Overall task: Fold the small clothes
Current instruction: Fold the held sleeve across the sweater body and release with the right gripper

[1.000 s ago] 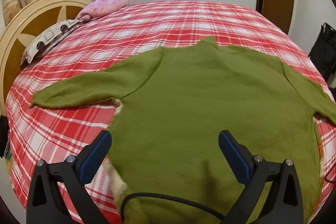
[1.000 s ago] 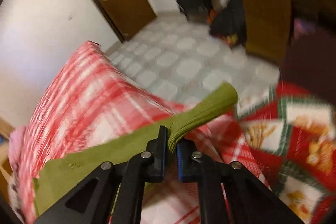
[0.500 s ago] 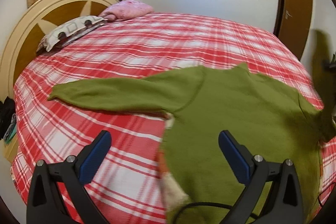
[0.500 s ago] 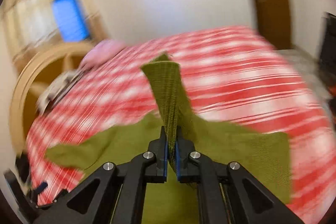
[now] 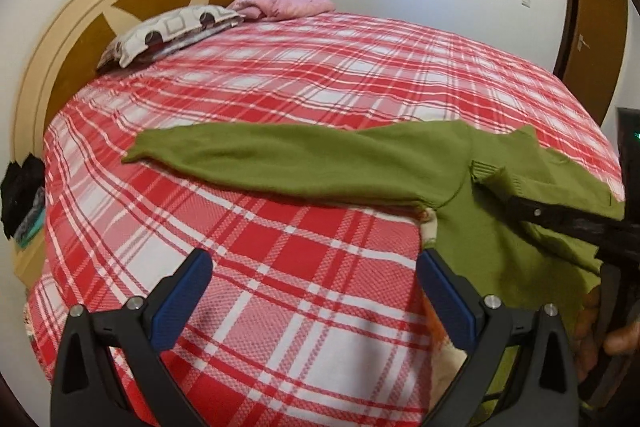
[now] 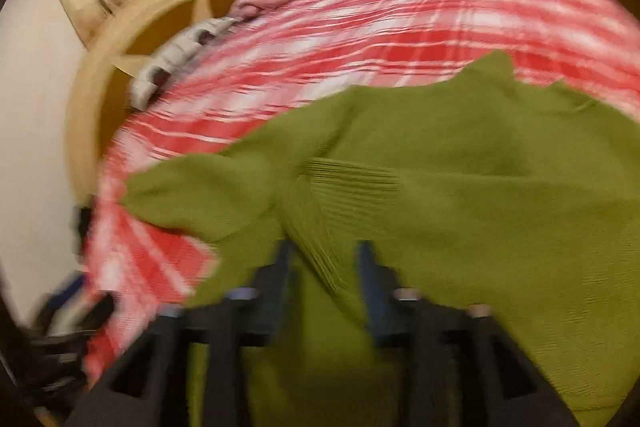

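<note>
The left gripper (image 5: 310,291) hangs wide open and empty over the red-and-white plaid bedspread (image 5: 280,75), while the right gripper (image 6: 326,263), blurred, stands parted with the ribbed cuff of the olive-green knitted sweater (image 6: 460,195) lying loose between its fingers, the sweater spread flat on the bed.
</note>
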Action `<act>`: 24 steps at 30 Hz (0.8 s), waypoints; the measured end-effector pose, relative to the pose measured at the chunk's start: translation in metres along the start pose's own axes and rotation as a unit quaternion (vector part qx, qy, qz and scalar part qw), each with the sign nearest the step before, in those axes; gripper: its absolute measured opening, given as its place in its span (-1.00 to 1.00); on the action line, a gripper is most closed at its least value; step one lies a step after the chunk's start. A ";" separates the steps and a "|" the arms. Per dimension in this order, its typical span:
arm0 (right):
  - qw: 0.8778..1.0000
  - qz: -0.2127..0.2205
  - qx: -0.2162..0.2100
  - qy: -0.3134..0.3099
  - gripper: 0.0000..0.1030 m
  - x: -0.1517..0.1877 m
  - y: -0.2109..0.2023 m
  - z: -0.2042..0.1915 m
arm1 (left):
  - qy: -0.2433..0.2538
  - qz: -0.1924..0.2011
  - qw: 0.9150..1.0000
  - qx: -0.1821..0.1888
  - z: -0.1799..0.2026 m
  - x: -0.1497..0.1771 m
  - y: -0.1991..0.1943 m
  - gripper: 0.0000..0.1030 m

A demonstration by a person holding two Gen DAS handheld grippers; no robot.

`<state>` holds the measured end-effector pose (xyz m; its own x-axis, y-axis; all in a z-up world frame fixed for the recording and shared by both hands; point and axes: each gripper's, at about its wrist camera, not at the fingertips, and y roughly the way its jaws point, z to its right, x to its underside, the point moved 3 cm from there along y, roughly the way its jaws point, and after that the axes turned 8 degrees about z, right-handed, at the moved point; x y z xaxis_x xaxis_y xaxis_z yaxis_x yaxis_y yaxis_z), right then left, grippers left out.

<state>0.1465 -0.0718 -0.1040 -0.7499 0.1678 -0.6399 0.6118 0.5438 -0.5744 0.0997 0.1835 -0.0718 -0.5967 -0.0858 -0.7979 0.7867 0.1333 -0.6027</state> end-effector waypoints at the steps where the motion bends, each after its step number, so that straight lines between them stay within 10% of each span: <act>1: 1.000 0.005 -0.021 0.012 0.48 -0.001 -0.004 -0.002 | -0.002 -0.001 1.000 0.001 -0.001 0.000 0.001 1.00; 5: 0.996 0.068 -0.040 0.038 0.47 -0.013 -0.035 -0.005 | -0.001 0.000 1.000 0.004 -0.001 0.000 0.003 1.00; 7: 0.997 0.069 0.015 0.015 -0.37 -0.019 -0.034 -0.005 | 0.000 0.000 1.000 0.002 -0.001 0.001 0.003 1.00; 9: 0.998 0.032 0.058 0.006 -0.69 -0.012 -0.016 -0.004 | -0.003 -0.002 1.000 0.005 -0.002 0.002 0.003 1.00; 19: 0.997 -0.014 0.079 0.016 -0.69 -0.002 0.057 -0.008 | -0.015 -0.005 1.000 -0.007 -0.024 -0.002 0.000 1.00; 24: 0.997 0.021 0.079 0.000 -0.69 -0.009 0.013 -0.021 | -0.055 -0.007 0.998 -0.026 -0.072 -0.010 0.005 1.00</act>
<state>0.1556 -0.0487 -0.0947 -0.7230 0.1872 -0.6650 0.6742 0.4009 -0.6202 0.0985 0.2560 -0.0663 -0.5837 -0.1955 -0.7881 0.7677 0.1832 -0.6140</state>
